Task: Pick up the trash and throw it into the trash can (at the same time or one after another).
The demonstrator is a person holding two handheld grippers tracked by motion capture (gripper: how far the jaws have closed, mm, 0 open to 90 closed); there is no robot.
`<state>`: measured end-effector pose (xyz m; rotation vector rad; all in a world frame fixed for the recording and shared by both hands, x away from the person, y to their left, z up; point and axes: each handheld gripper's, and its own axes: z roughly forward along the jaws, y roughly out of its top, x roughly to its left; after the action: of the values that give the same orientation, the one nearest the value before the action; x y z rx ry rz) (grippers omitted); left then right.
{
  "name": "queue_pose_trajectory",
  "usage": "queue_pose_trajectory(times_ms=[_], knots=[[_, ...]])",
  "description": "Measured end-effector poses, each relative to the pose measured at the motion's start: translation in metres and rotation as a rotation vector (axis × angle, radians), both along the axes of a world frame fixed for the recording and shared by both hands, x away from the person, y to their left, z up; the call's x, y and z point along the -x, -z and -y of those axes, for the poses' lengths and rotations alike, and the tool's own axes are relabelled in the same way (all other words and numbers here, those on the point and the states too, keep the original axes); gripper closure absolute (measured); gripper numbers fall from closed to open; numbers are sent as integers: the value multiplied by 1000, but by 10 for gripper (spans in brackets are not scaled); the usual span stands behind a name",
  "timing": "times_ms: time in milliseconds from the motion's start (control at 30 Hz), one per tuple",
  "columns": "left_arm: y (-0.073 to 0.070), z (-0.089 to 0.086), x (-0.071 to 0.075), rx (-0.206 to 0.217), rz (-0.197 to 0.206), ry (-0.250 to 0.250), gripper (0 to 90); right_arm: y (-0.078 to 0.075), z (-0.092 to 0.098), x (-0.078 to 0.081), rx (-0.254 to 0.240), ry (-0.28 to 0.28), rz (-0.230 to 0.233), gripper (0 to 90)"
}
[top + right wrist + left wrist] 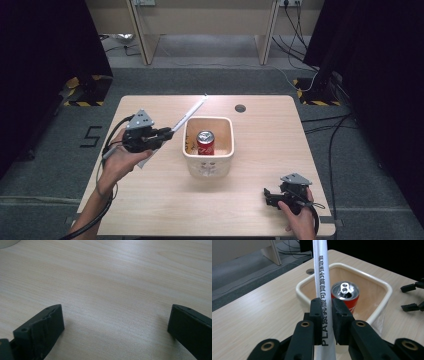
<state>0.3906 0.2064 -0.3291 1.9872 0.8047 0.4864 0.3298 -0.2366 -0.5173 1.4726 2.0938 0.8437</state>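
A long paper-wrapped straw (321,277) with black print is clamped between my left gripper's (326,307) pads. In the high view the wrapped straw (189,114) slants up and away from the left gripper (167,134), left of a cream tub (186,131). A red soda can (205,142) stands upright inside that tub, its silver top with the pull tab facing up; the red can (345,293) sits just beyond the held straw, inside the tub (298,288). My right gripper (268,195) rests low at the table's front right, jaws wide apart over bare wood (115,322).
The light wooden table (150,200) has a small round cable hole (240,108) at the back. Grey floor, cables and desk legs lie beyond the far edge. The right gripper's black jaw tips (412,296) appear at the edge of the left gripper view.
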Motion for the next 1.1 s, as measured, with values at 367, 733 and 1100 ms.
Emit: queue_pose_trajectory(times_ms=[367, 733, 1100], knots=[[-8, 33, -17, 20, -7, 42, 790, 0, 0, 0, 3, -3, -1, 6], [-11, 56, -34, 39, -16, 58, 790, 0, 0, 0, 2, -3, 0, 6], [-5, 83, -50, 56, -25, 77, 790, 0, 0, 0, 1, -3, 2, 6]])
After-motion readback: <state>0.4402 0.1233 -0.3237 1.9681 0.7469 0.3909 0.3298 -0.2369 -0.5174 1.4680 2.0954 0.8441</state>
